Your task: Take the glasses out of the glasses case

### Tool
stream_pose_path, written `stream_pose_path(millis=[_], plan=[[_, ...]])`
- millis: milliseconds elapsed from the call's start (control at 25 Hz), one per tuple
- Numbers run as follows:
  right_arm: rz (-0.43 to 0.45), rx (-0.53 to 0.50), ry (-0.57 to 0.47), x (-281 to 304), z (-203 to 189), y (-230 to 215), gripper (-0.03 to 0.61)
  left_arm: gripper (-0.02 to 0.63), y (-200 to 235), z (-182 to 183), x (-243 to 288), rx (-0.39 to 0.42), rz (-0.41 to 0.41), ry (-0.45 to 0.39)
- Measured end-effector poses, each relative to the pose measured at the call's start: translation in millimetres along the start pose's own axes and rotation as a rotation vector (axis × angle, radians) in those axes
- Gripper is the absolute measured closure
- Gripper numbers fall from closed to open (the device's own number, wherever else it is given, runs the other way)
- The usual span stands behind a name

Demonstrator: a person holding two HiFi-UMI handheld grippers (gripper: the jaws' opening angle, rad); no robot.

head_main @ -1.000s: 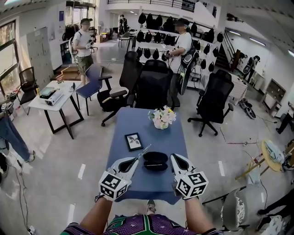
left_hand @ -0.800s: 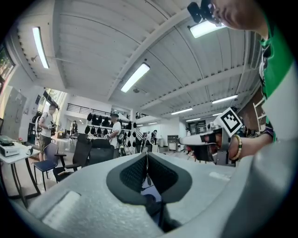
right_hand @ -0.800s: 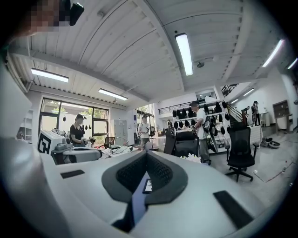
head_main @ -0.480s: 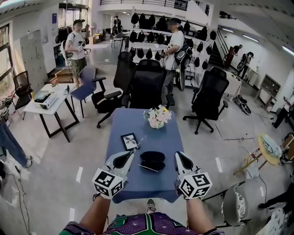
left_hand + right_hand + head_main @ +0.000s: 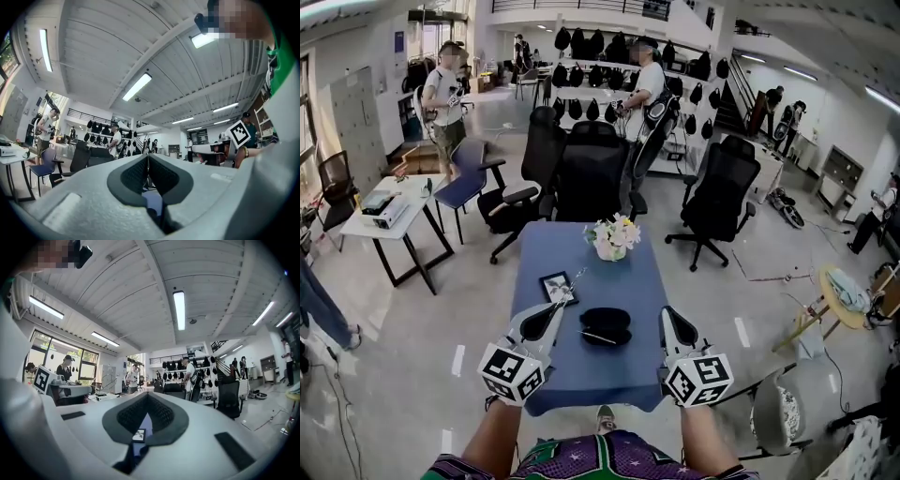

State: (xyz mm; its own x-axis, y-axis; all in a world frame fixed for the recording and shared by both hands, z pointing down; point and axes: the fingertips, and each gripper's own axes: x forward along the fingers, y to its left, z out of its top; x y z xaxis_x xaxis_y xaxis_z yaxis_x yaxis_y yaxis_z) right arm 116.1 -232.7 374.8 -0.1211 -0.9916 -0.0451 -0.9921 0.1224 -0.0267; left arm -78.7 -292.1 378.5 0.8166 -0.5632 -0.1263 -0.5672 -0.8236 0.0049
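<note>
Both jaw pairs are pressed together: right gripper [image 5: 668, 317] empty, left gripper [image 5: 550, 311] pinching the thin wire-framed glasses [image 5: 574, 280]. Against a second ago, we see that catch drawn left, clear of the open black oval glasses case [image 5: 605, 325] lying between the two grippers' fingertips on the blue table [image 5: 591, 375]. Removal looks essentially done. Only a slim bar of the glasses shows, slanting up beyond the left fingertips, over a small black picture frame [image 5: 557, 289].
</note>
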Motion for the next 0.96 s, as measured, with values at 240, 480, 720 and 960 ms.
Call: stream_pose_path(millis=[240, 480, 720, 960], plan=[[0.015, 0.014, 0.013, 1, 1, 2, 0.577, 0.594, 4, 9, -3, -0.005, 0.018, -0.02], [0.028, 0.016, 0.021, 3, -3, 6, 0.577, 0.594, 6, 10, -8, -0.011, 0.029, -0.026], [0.031, 0.021, 0.026, -2, -8, 4, 0.577, 0.594, 1, 10, -8, -0.01, 0.031, -0.031], [0.03, 0.02, 0.021, -8, -5, 1, 0.577, 0.594, -5, 14, -10, -0.007, 0.033, -0.038]])
